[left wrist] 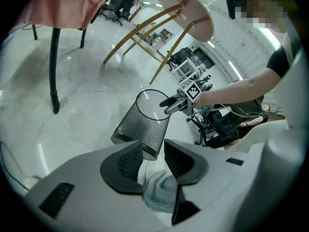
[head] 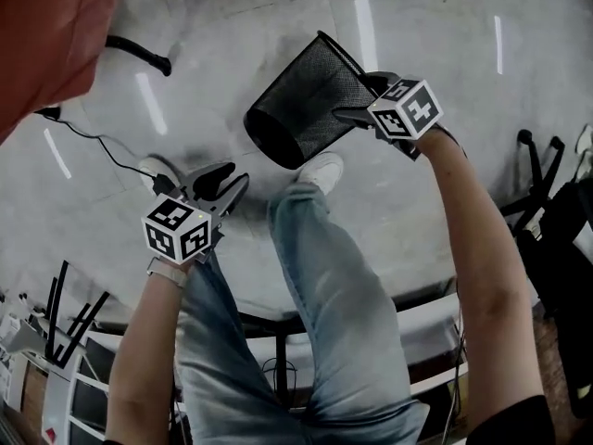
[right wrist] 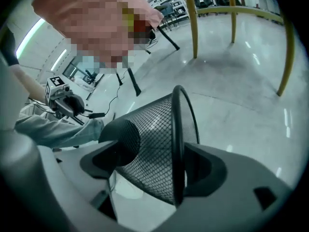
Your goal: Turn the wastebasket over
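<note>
The black mesh wastebasket is tipped over at a slant above the pale floor, its base low near a white shoe and its open rim up toward my right gripper. That gripper's jaws straddle the rim: in the right gripper view the rim runs between them, one jaw on each side of the mesh wall, and they stand wide without pinching it. My left gripper hangs lower left, apart from the basket, jaws apart and nothing between them.
The person's jeans-clad legs stand under the basket. A cable and a black leg lie at the left. Black chair bases stand at the right. A pink stool with wooden legs is beyond the basket.
</note>
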Motion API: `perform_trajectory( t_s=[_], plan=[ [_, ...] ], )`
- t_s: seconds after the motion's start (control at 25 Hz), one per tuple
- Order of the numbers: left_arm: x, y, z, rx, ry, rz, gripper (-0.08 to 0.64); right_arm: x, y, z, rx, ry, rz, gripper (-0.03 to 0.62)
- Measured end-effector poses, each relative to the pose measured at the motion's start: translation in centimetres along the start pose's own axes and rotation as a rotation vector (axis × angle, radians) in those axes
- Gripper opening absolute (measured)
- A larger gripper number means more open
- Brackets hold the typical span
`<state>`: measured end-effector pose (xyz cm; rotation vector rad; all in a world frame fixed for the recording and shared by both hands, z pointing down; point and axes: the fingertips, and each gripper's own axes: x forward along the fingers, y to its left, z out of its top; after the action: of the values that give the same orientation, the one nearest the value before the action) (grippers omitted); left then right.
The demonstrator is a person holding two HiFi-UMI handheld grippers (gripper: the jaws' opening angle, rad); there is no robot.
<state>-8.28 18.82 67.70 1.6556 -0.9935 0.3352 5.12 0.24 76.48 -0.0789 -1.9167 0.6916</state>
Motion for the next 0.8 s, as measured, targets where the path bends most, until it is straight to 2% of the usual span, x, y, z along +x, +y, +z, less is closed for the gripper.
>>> perform_trajectory(
  t_s=[0.08,0.2,0.24,0.28,0.36,0.48,0.68,0.8],
  plan=[
    [-0.7,1.1,0.2,-0.028,-0.02,0.014,0.144,0.5,0.5,-0.1,-0.003,0.012,0.041,0.406],
    [-1.6,2.4,0.5,-0.062,-0.046,0.033,0.144,0.3,0.8,0.2,-0.026,0.028,0.062,0.366],
    [-2.0,2.6,0.5,-0.069,-0.05,0.036,0.144,0.1,1.2,0.4,-0.033,0.029,0.076,0.332],
    [-2.3,2.8,0.5,-0.072,-0.052,0.037,0.144,-0.2,1.7,0.7,-0.025,0.025,0.105,0.266],
    [-2.8,2.9,0.6,-0.07,-0.05,0.033,0.144,-1.0,3.5,1.8,0.037,-0.001,0.197,0.156],
    [-3.8,2.7,0.8,-0.06,-0.045,0.021,0.144,-1.8,6.5,3.5,0.101,-0.051,0.284,0.07],
    [-5.7,2.5,1.9,-0.046,-0.029,-0.016,0.141,-2.0,12.2,4.4,0.031,-0.026,0.258,0.022],
    [-7.2,2.1,2.3,0.013,0.009,-0.053,0.14,-1.7,14.8,4.4,-0.023,0.013,0.127,0.014]
  ],
)
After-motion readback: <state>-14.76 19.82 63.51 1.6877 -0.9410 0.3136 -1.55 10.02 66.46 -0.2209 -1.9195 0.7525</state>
